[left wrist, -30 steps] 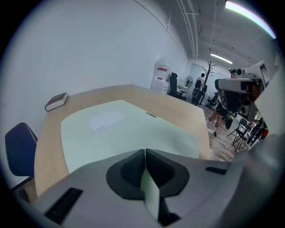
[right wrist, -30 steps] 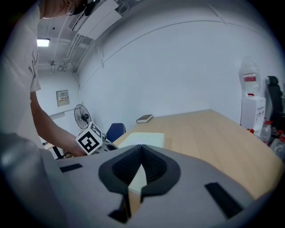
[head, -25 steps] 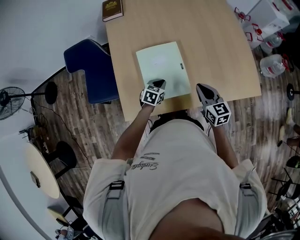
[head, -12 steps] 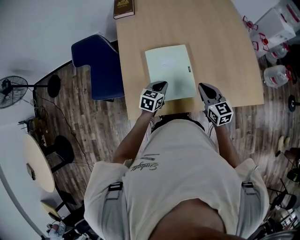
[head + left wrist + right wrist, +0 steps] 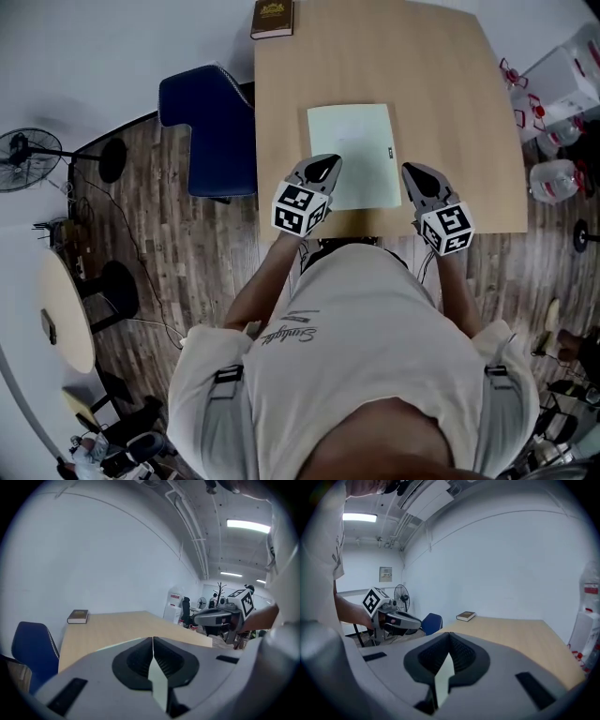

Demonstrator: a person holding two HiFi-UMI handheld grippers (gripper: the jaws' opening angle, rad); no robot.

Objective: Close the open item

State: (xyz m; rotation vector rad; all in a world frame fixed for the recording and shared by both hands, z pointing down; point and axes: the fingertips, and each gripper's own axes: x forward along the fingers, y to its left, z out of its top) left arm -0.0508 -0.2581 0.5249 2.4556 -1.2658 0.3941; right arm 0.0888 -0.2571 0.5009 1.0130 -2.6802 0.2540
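A pale green folder (image 5: 354, 155) lies flat on the wooden table (image 5: 450, 112), cover down, with a small dark tag near its right edge. My left gripper (image 5: 328, 164) hovers over the folder's near left part, jaws shut with nothing between them (image 5: 153, 639). Just off the folder's near right corner is my right gripper (image 5: 412, 171), also shut and empty (image 5: 449, 637). Each gripper shows in the other's view: the right gripper (image 5: 220, 618) and the left gripper (image 5: 393, 618). The folder itself is mostly hidden behind the jaws in both gripper views.
A brown book (image 5: 272, 19) lies at the table's far left corner, also seen as the book (image 5: 78, 616) and the book (image 5: 466, 616). A blue chair (image 5: 211, 131) stands at the table's left side. Water bottles (image 5: 553, 178) and boxes sit on the floor to the right.
The head view has shifted, so the table sits further right in the frame. Both grippers have lifted slightly near the folder's front edge and stay shut. The folder lies flat throughout.
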